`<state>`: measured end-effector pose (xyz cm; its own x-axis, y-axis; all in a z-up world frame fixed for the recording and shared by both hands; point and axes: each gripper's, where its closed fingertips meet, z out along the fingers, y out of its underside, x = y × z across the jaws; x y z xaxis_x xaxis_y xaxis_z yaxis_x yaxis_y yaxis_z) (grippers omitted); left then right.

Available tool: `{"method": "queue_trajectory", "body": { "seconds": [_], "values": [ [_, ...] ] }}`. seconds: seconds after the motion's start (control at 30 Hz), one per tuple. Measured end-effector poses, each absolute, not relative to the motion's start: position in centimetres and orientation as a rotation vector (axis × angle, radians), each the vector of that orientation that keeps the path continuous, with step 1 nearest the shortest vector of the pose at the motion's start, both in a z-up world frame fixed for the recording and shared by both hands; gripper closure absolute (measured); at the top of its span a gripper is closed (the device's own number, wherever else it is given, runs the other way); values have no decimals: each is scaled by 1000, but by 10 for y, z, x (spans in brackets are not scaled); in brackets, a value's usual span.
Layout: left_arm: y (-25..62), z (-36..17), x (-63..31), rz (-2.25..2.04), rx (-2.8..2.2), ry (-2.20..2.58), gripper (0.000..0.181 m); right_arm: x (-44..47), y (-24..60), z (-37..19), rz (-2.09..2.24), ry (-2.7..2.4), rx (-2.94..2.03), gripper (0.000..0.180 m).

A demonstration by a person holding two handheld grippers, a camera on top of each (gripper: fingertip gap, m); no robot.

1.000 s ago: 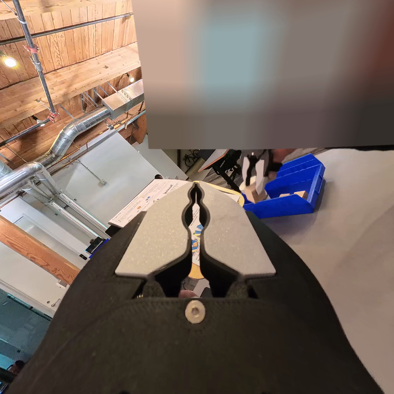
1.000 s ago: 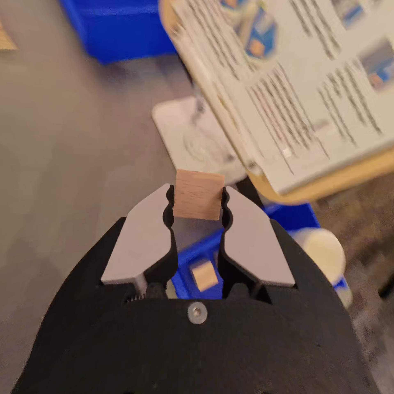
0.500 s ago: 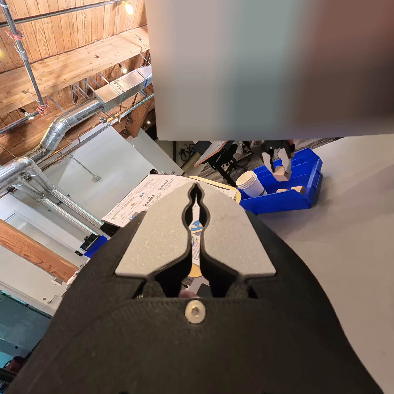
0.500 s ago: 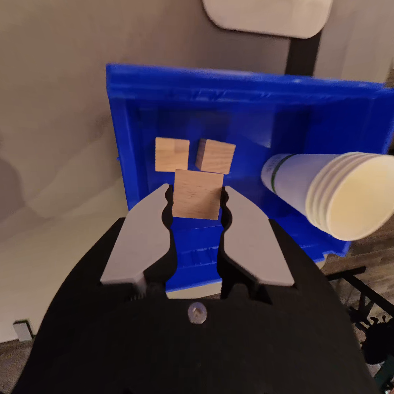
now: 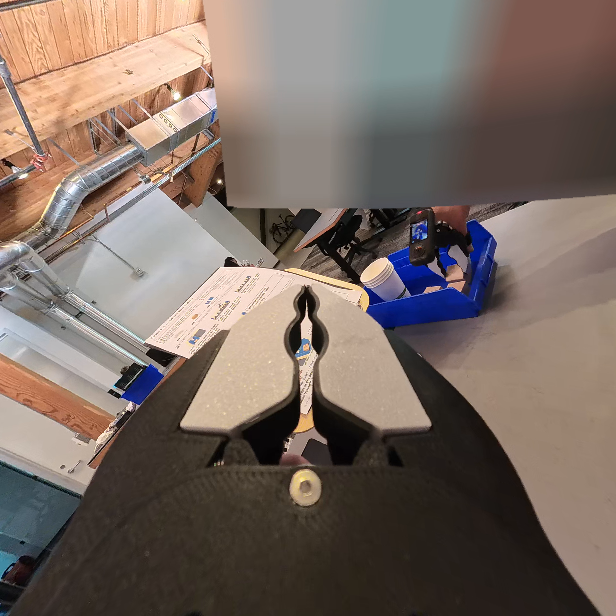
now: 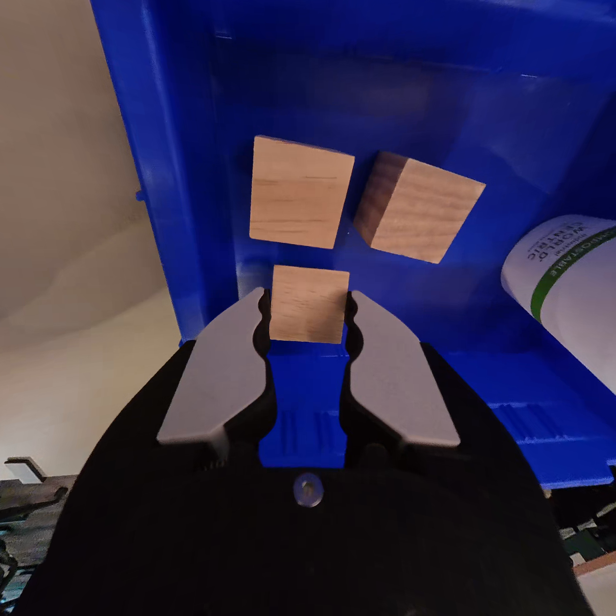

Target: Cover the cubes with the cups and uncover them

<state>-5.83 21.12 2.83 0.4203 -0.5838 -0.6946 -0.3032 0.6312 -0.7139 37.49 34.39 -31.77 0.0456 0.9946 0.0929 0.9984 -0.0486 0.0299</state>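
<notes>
Right gripper (image 6: 308, 295) clamping wooden cube (image 6: 308, 305) over blue bin (image 6: 186, 166), two cubes (image 6: 300, 193) lying inside beside cup stack (image 6: 566, 293); left gripper (image 5: 307, 290) pointing up, jaws pressed together, holding nothing.

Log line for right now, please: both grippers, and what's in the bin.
right gripper: shut on wooden cube, over blue bin | left gripper: shut, empty | bin: two loose cubes, stacked cups lying sideways

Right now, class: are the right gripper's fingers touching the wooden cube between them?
Touching. The right wrist view shows both fingers pressed against opposite sides of the wooden cube, no gap, above the blue bin.
</notes>
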Motion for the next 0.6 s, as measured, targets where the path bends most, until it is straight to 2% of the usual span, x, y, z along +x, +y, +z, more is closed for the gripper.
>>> {"method": "queue_trajectory", "body": {
  "seconds": [0.4, 0.6],
  "values": [
    [210, 30, -59, -207, -917, 1163, 181, 364, 336, -318, 10, -2115, -2213, 137],
    [212, 27, -54, -209, -923, 1176, 181, 375, 339, -319, -90, -2131, -2239, 137]
  ]
}}
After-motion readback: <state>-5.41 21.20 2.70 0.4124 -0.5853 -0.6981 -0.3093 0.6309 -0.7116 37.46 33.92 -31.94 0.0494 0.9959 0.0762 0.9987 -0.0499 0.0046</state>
